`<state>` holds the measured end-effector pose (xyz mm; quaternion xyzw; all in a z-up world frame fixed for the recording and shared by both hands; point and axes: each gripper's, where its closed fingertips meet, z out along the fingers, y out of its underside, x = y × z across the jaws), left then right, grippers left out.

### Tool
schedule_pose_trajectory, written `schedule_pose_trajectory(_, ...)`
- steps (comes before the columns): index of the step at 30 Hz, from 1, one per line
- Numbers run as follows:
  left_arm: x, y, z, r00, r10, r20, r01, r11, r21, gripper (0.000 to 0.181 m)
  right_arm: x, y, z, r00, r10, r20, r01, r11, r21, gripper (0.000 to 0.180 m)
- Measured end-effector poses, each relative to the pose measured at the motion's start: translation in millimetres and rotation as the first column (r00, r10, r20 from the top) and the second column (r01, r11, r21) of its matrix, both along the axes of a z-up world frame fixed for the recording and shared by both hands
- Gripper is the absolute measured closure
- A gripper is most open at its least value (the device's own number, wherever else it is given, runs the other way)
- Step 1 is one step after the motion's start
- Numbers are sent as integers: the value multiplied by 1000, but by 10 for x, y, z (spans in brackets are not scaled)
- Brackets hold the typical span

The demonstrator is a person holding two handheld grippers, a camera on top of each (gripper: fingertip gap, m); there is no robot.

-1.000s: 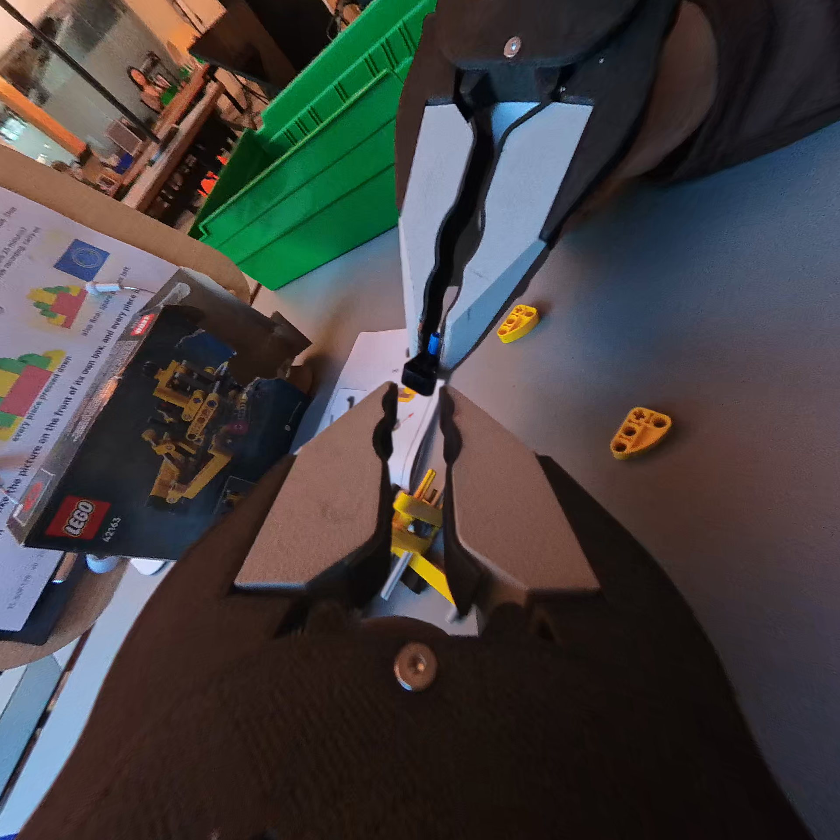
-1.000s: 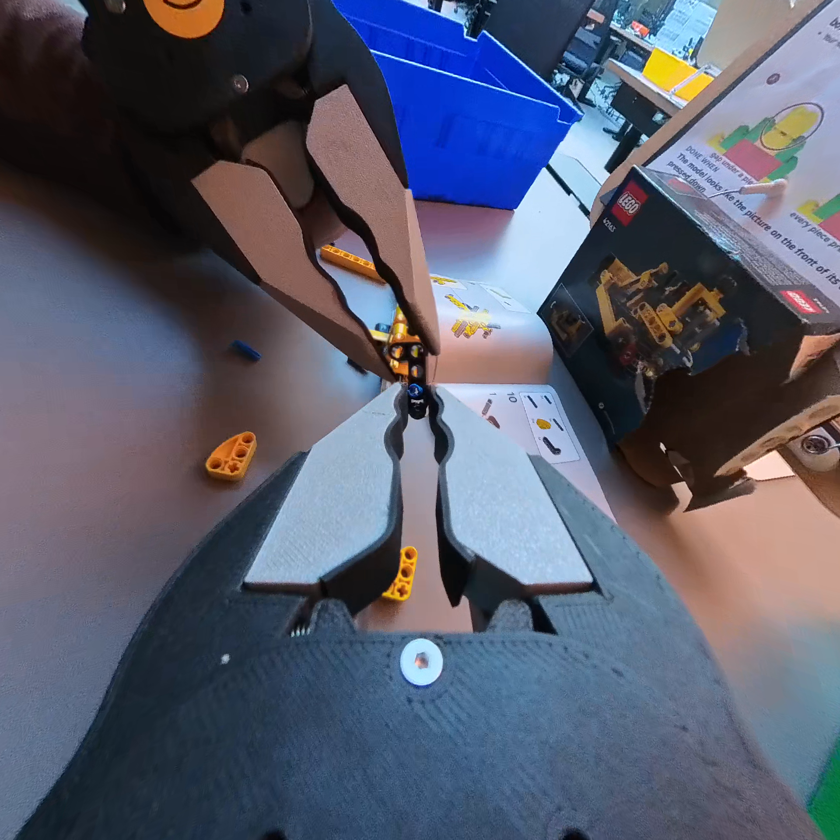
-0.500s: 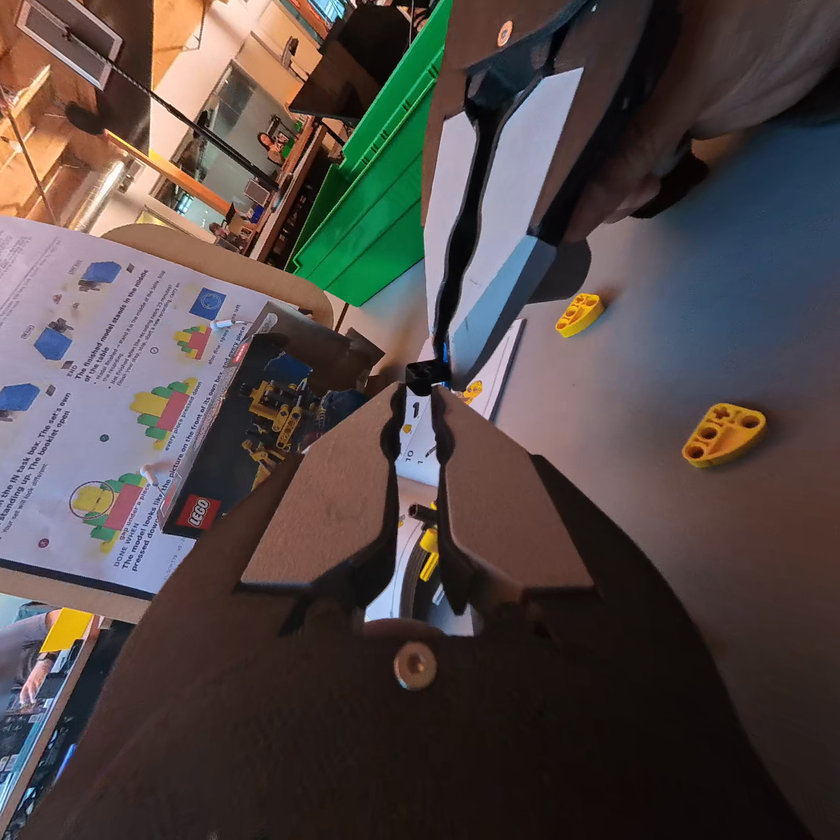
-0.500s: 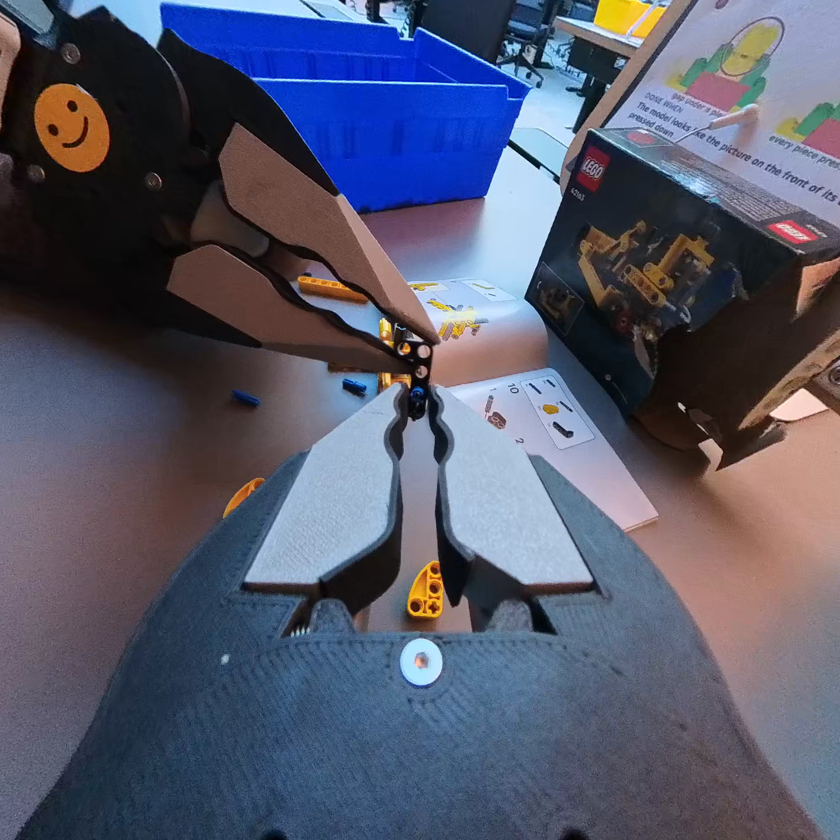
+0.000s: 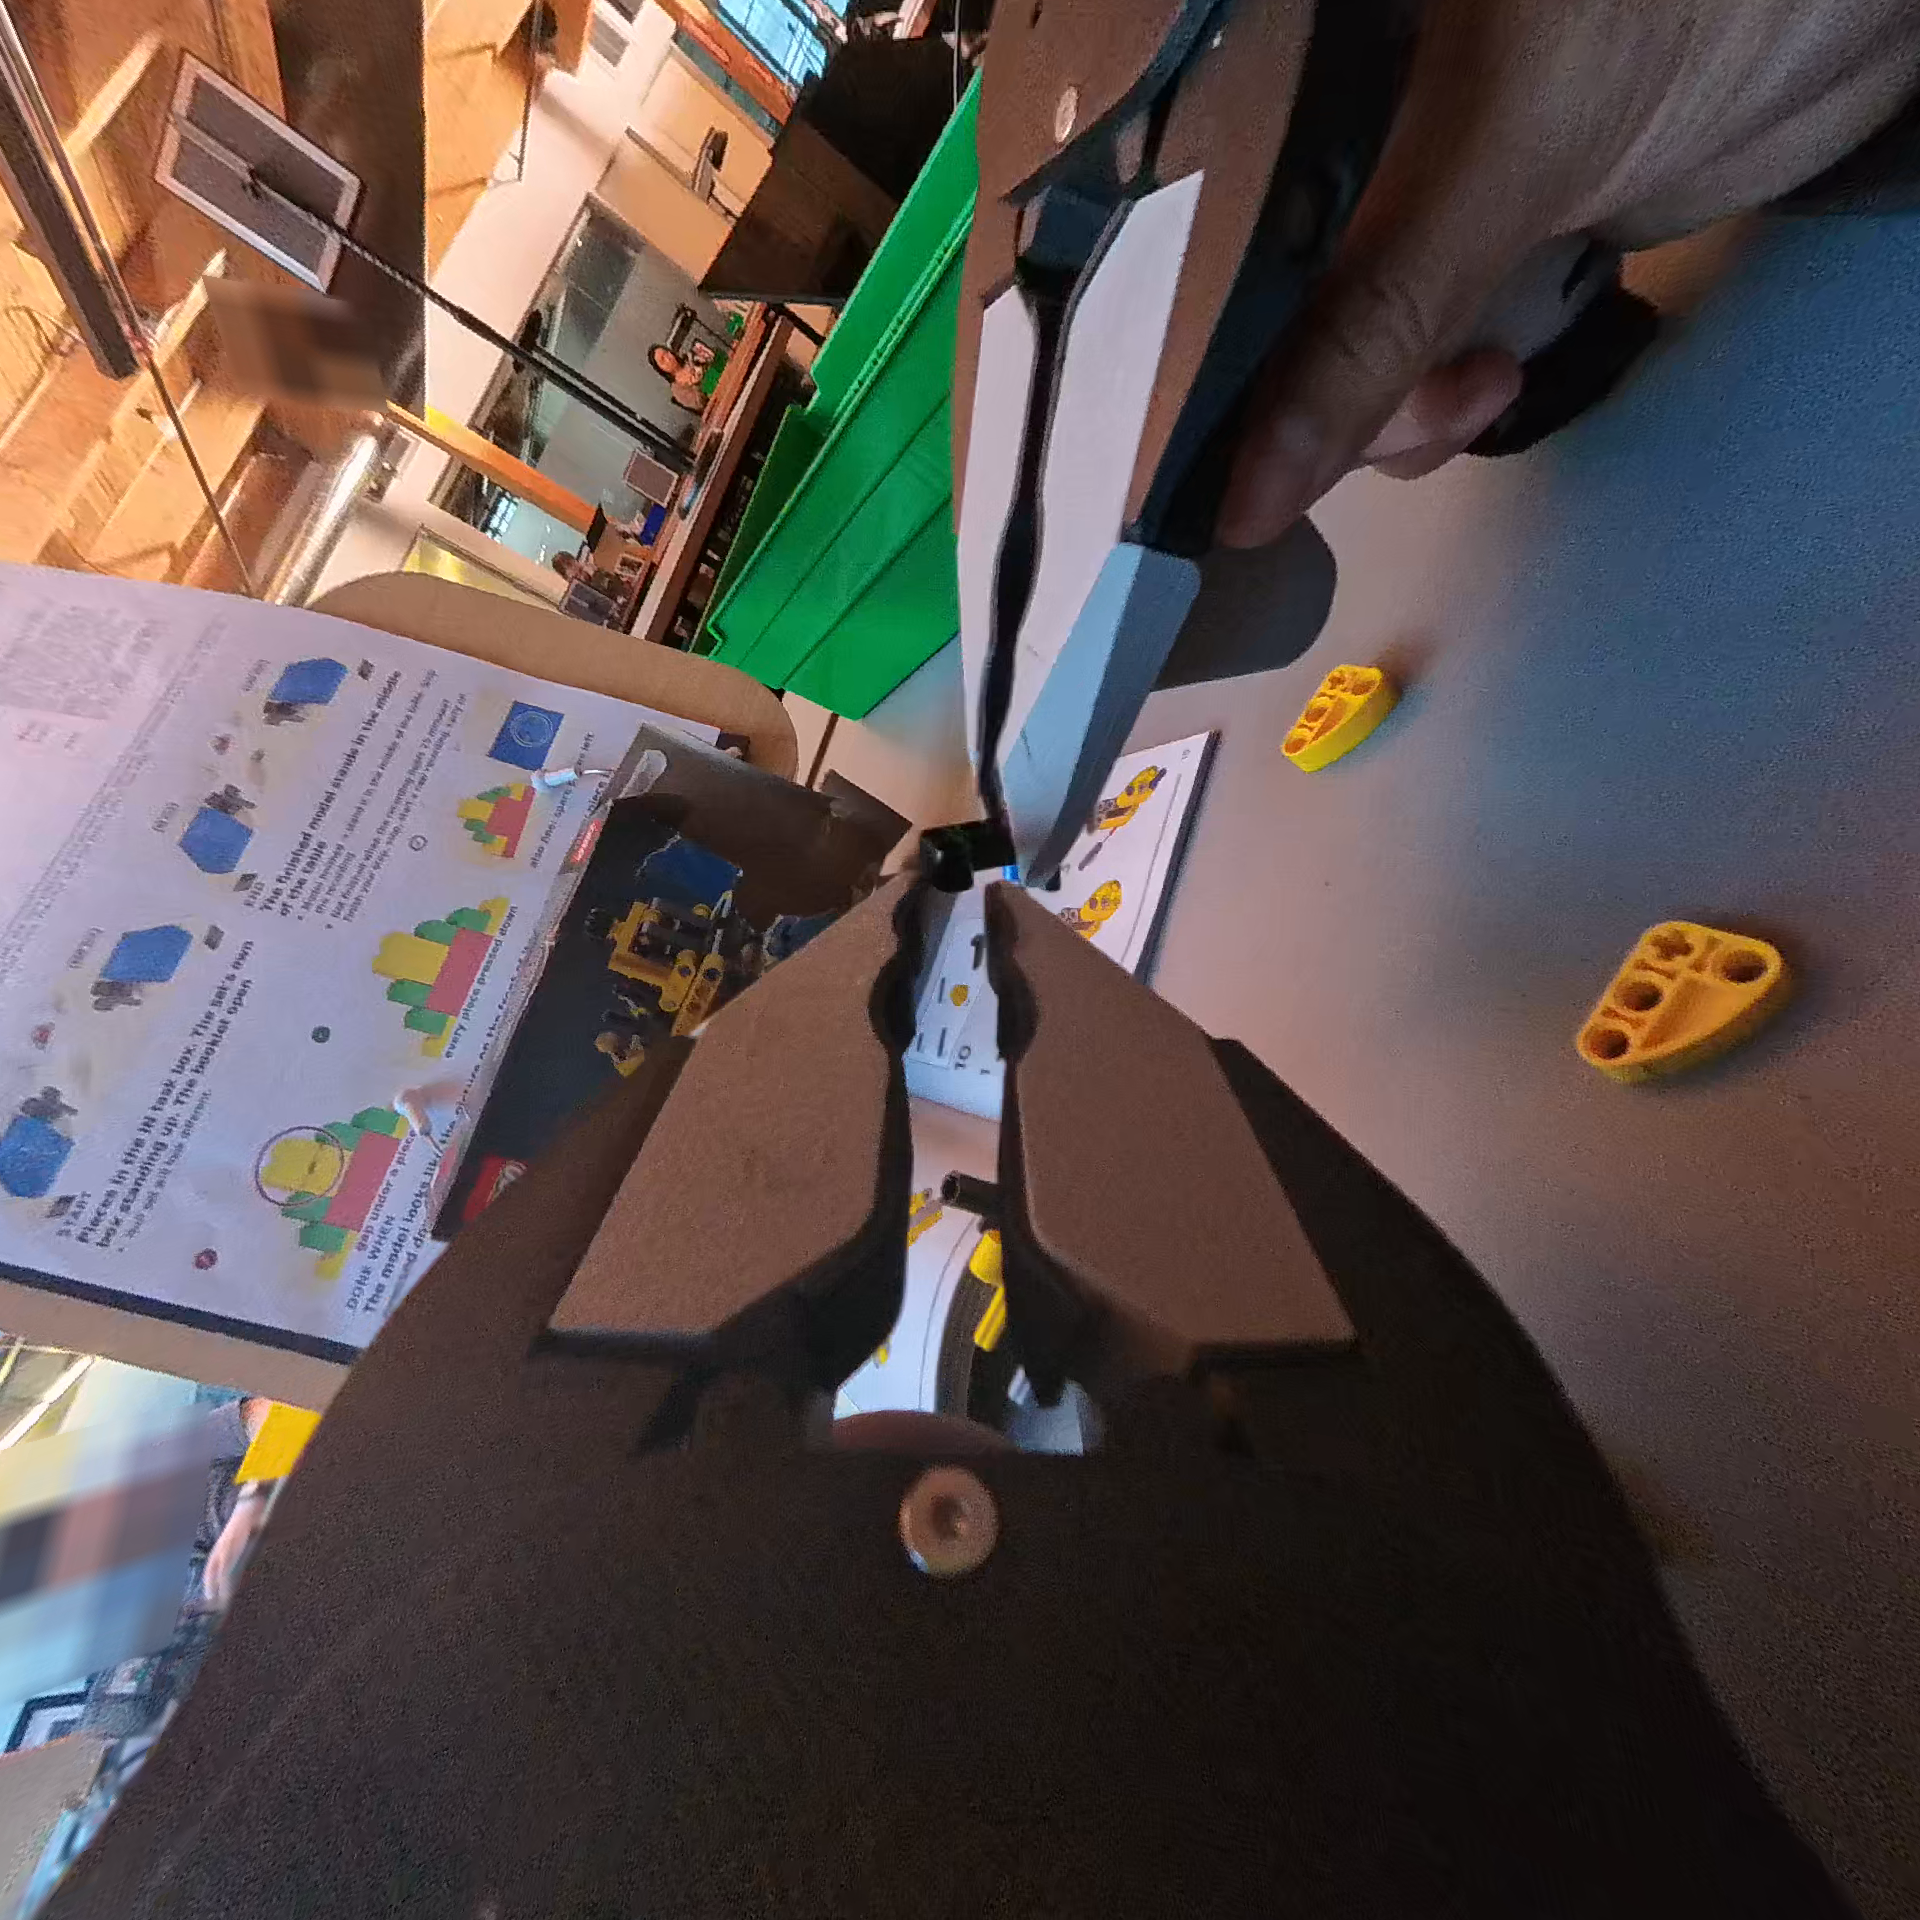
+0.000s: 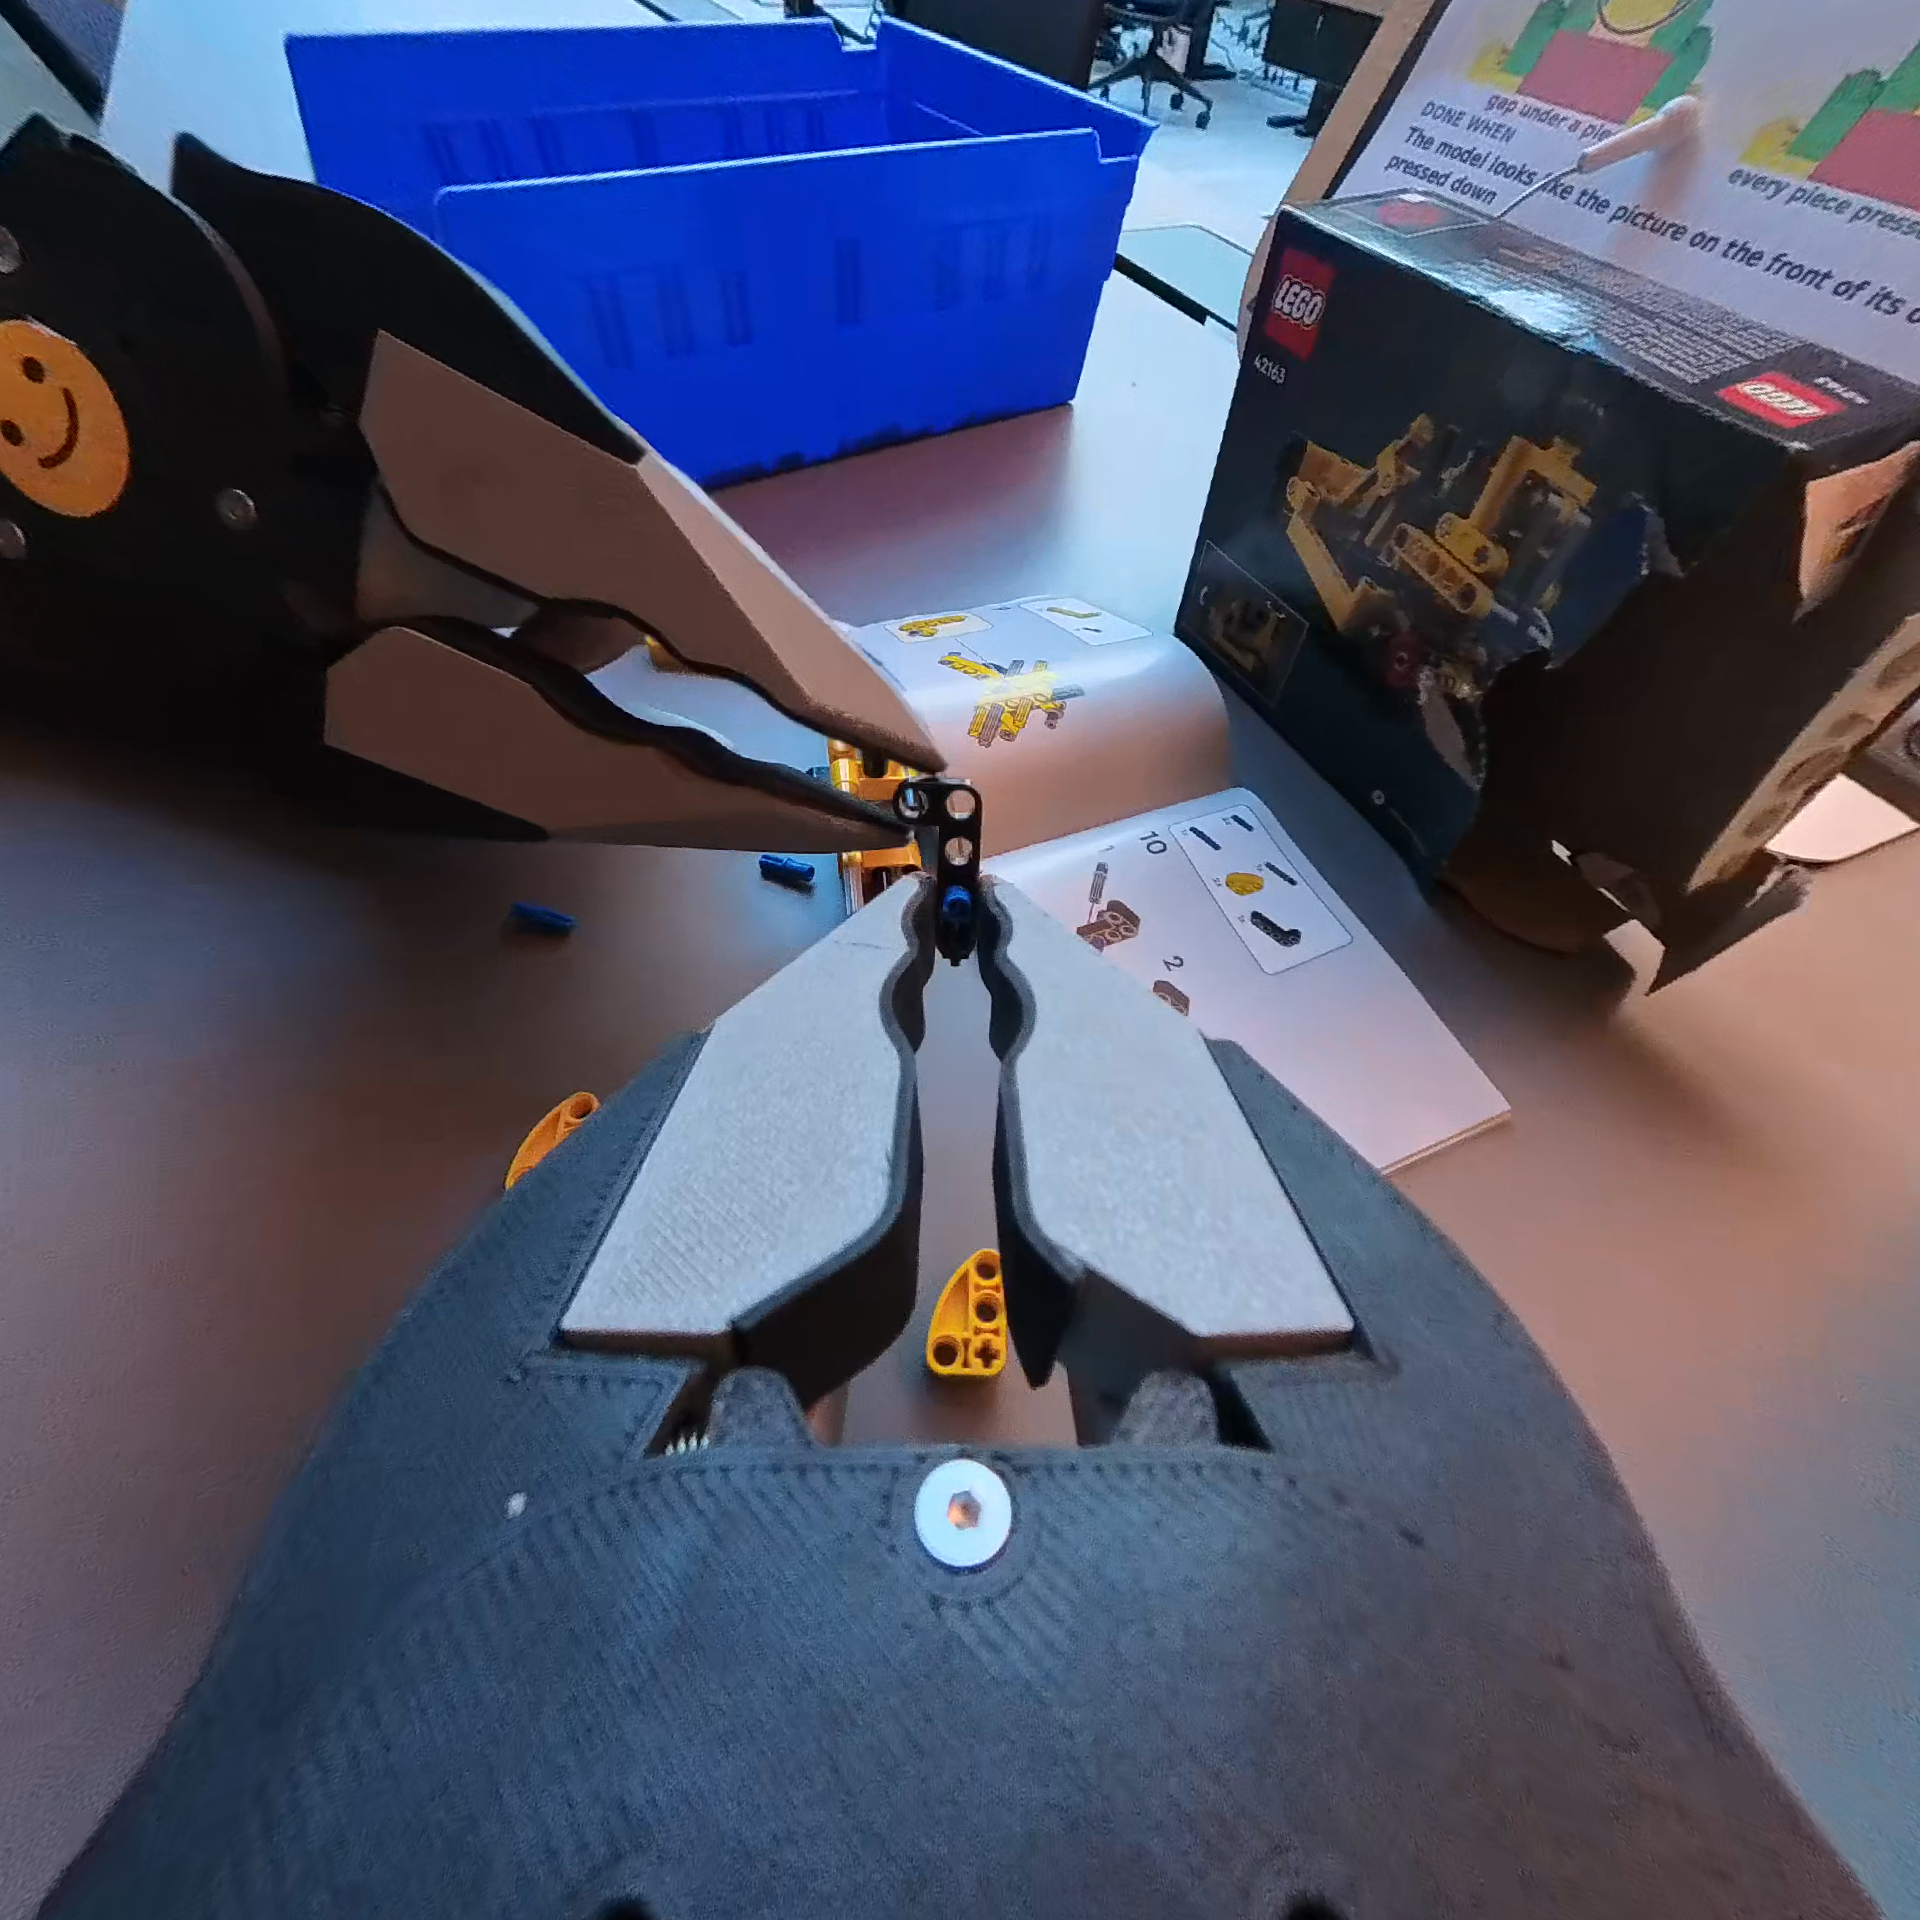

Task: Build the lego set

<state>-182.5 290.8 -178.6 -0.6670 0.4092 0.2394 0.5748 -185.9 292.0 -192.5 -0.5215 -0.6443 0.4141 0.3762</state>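
Note:
My left gripper (image 5: pixel 951 899), with brown fingers, is shut on a small black angled beam (image 6: pixel 951 826) at its tips. It enters the right wrist view from the left (image 6: pixel 914 808). My right gripper (image 6: pixel 951 904), with grey fingers, is shut on a blue pin (image 6: pixel 954 916) whose end meets the beam's lower hole. In the left wrist view the right gripper (image 5: pixel 1003 842) comes down from the top and the beam (image 5: pixel 961 857) shows as a black block between both tips. Both are held above the table. A partly built yellow model (image 6: pixel 868 831) lies behind them.
Yellow curved pieces (image 5: pixel 1678 997) (image 5: pixel 1335 717) (image 6: pixel 971 1314) and loose blue pins (image 6: pixel 540 917) (image 6: pixel 787 869) lie on the table. The open instruction booklet (image 6: pixel 1278 997) and the set's box (image 6: pixel 1507 582) are to the right. A blue bin (image 6: pixel 727 239), a green bin (image 5: pixel 873 499) and a poster board (image 5: pixel 208 935) stand around.
Both grippers stayed tip to tip while rising from the table and turning. In the right wrist view the left gripper swung from overhead to the left side. The beam's angled shape now shows.

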Motion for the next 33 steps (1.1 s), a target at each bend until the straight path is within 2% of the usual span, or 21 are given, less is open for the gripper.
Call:
schedule_pose_trajectory(14, -5, -2, -39, 1000, -23, 0, 23, 999, -40, 174, -30, -56, -70, 1000, 13, 18, -15, 994, 108, 174)
schedule_pose_trajectory(18, -47, -48, -53, 992, -95, -79, 94, 996, -11, 174, 18, -28, -107, 998, 50, 42, -56, 989, 134, 163)
schedule_pose_trajectory(19, -82, -47, -67, 993, -97, -73, 96, 995, -16, 174, 42, 31, -106, 998, 38, 48, -45, 989, 141, 158)
schedule_pose_trajectory(23, -79, -127, -73, 977, -209, -47, 210, 978, 10, 174, 185, 242, -45, 998, 43, 41, -49, 989, 138, 157)
schedule_pose_trajectory(26, -75, -156, -70, 970, -239, -44, 239, 971, 13, 174, 296, 151, -15, 986, 160, 52, -163, 986, 40, 156)
schedule_pose_trajectory(29, -8, -223, -86, 953, -291, -88, 294, 956, 17, 174, 435, -262, 10, 923, 381, 45, -379, 924, -53, 156)
schedule_pose_trajectory(31, 24, -266, -131, 941, -316, -121, 319, 948, 2, 174, 517, -510, -123, 870, 479, 117, -479, 877, -28, 155)
schedule_pose_trajectory(33, 59, -309, -148, 931, -339, -139, 342, 940, 0, 174, 537, -644, -303, 841, 503, 199, -521, 852, 49, 156)
